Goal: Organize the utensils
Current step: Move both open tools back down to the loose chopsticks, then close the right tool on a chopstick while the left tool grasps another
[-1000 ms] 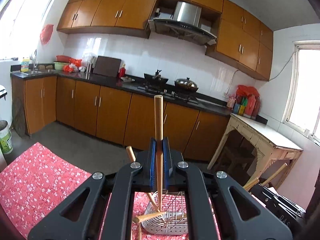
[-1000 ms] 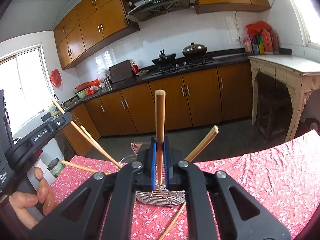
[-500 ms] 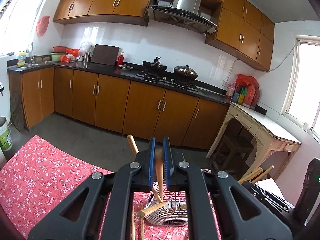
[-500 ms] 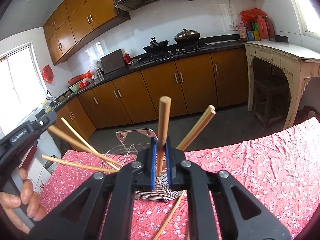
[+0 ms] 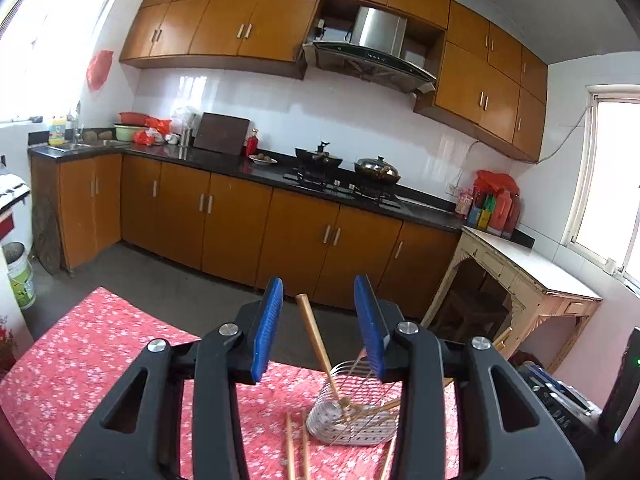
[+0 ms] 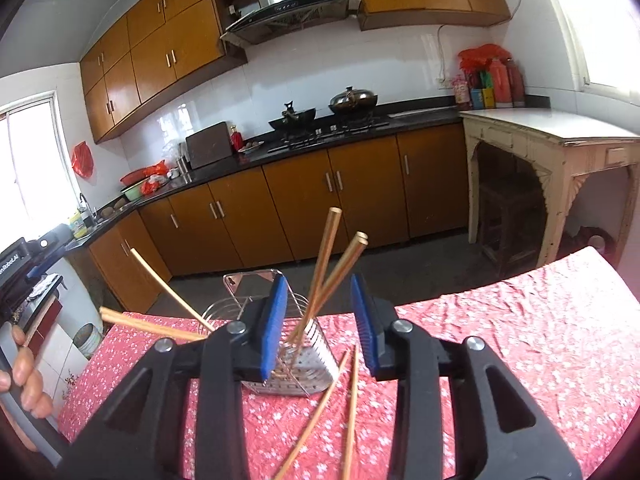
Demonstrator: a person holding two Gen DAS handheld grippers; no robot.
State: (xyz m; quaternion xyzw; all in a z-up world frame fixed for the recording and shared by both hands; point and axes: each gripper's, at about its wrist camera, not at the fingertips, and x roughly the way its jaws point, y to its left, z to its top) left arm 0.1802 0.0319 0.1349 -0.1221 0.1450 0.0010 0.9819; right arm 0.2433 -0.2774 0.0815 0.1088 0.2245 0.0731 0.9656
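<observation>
A metal wire utensil basket (image 5: 352, 420) (image 6: 304, 364) stands on the red floral tablecloth (image 5: 92, 364) (image 6: 520, 352) with several wooden chopsticks leaning in it. My left gripper (image 5: 318, 326) is open and empty above the basket; one chopstick (image 5: 316, 336) stands loose between its jaws. My right gripper (image 6: 318, 320) is open and empty; chopsticks (image 6: 326, 268) in the basket rise between its jaws without touching them. Loose chopsticks (image 6: 352, 404) (image 5: 290, 448) lie on the cloth in front of the basket.
The other gripper and the hand holding it (image 6: 24, 372) show at the left edge of the right wrist view. Behind the table are kitchen cabinets (image 5: 240, 220), a stove with pots (image 6: 352, 100) and a cream side table (image 5: 532, 280).
Both grippers opened and let go of their chopsticks, which dropped into the basket. Both grippers pulled back and up from the basket.
</observation>
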